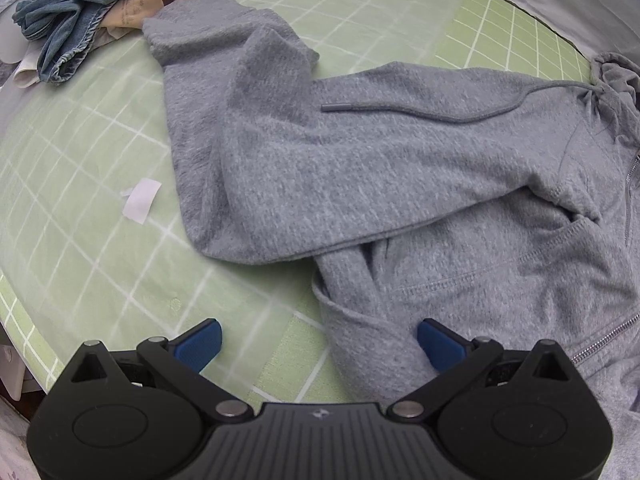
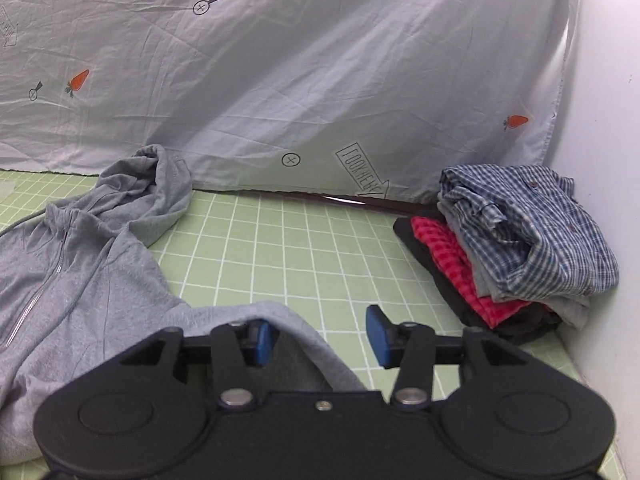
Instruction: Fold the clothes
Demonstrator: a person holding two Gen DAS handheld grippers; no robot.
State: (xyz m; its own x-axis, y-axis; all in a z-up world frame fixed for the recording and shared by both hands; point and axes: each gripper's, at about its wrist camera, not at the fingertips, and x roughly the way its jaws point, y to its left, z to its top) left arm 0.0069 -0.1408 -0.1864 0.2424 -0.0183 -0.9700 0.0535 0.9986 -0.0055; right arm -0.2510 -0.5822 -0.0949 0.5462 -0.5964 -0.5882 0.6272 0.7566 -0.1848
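A grey zip hoodie lies spread on the green checked cloth, one sleeve folded across its front, drawstring on top. My left gripper is open, its blue pads either side of the hoodie's lower edge near a fold. In the right wrist view the hoodie lies at the left with its hood bunched at the back. My right gripper is open just above the hoodie's right shoulder edge, holding nothing.
A pile of denim and beige clothes sits at the far left. A white paper scrap lies on the cloth. A stack of folded shirts, plaid on top, stands at the right by the white wall. A printed sheet hangs behind.
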